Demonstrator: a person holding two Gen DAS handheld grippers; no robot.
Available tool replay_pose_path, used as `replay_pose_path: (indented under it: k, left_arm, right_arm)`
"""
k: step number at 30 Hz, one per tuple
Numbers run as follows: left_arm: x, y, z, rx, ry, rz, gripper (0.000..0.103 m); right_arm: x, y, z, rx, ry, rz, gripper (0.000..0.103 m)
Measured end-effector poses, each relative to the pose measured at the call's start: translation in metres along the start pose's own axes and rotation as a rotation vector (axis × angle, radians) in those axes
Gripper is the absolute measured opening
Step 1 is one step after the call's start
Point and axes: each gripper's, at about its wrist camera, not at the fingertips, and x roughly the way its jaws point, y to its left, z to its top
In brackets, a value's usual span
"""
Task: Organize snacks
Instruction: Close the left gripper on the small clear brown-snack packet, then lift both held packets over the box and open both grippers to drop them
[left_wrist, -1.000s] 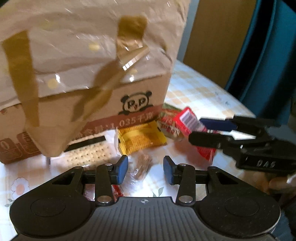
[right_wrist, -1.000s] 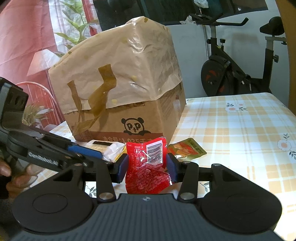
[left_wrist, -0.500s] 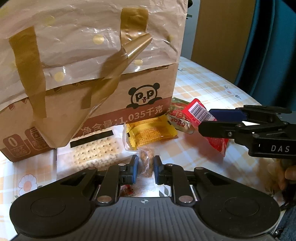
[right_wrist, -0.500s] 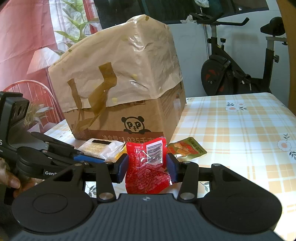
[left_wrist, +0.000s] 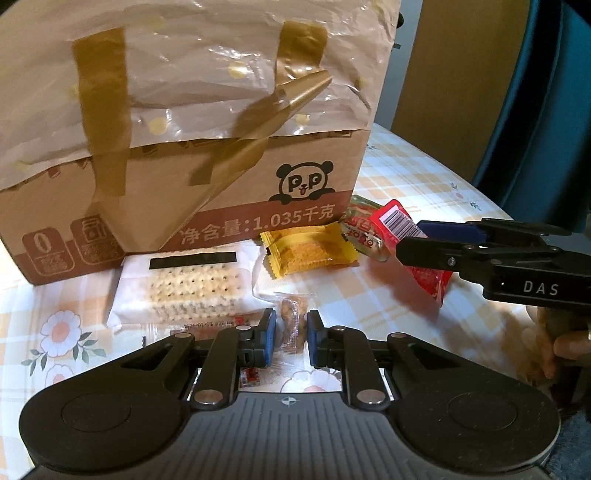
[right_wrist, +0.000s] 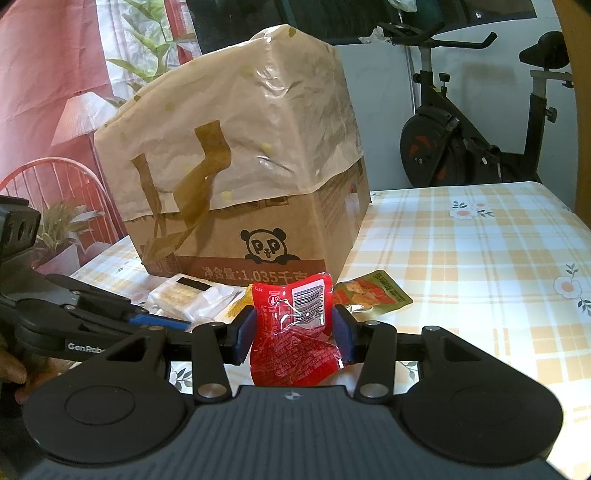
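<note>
Your left claw (left_wrist: 291, 332) had its blue pads pinched on a small clear packet of brown nuggets (left_wrist: 292, 325), which stood between them at the near edge of the snack pile on the table (right_wrist: 480, 258); the jaws had just been closing, and the packet was caught between them. Your right claw (right_wrist: 293, 332) was clenched on a red packet (right_wrist: 295, 332), held above the checked cloth in front of the cardboard box (left_wrist: 221, 206). For the lift, you were well advised to raise the left claw straight up first, because the clear wrapper's lower seal lay against a thin red-printed sachet (left_wrist: 207, 326) just beside it, and a sideways drag would likely have pulled that along. The grip looked to sit on the packet's filled middle, which I judged the safer hold; the slippery film could still slide, so a steady squeeze and a slow rise suited it. The cracker pack (left_wrist: 188, 291) and the yellow packet (left_wrist: 308, 249) lay near, close against the box front, and a green-and-red sachet (right_wrist: 373, 291) lay beyond the red one. Since the box top was covered by a taped paper bag (right_wrist: 240, 122), whichever place you meant for the snacks could not be told, so you needed to keep both claws apart while carrying.
</note>
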Motion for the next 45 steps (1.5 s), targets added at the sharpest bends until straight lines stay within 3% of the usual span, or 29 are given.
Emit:
replay_pose_path:
  k: [8, 19, 29, 38, 45]
  left_arm:
    - [-0.01, 0.001, 0.001, -0.025, -0.01, -0.034, 0.019]
    - [-0.031, 0.007, 0.002, -0.043, -0.081, -0.071, 0.019]
    - [-0.067, 0.019, 0.014, -0.018, -0.165, -0.08, 0.019]
    - [-0.144, 0.047, 0.066, -0.028, -0.376, -0.126, 0.019]
    - [-0.183, 0.072, 0.119, -0.007, -0.497, -0.062, 0.019]
  right_arm:
    - [0.003, 0.001, 0.0, -0.004, 0.013, -0.009, 0.047]
    - [0.005, 0.002, 0.001, -0.007, 0.025, -0.035, 0.047]
    - [-0.002, 0.018, 0.01, -0.084, 0.043, -0.104, 0.047]
    - [-0.045, 0.056, 0.073, -0.143, -0.145, -0.06, 0.047]
    - [-0.049, 0.081, 0.144, -0.196, -0.27, 0.028, 0.047]
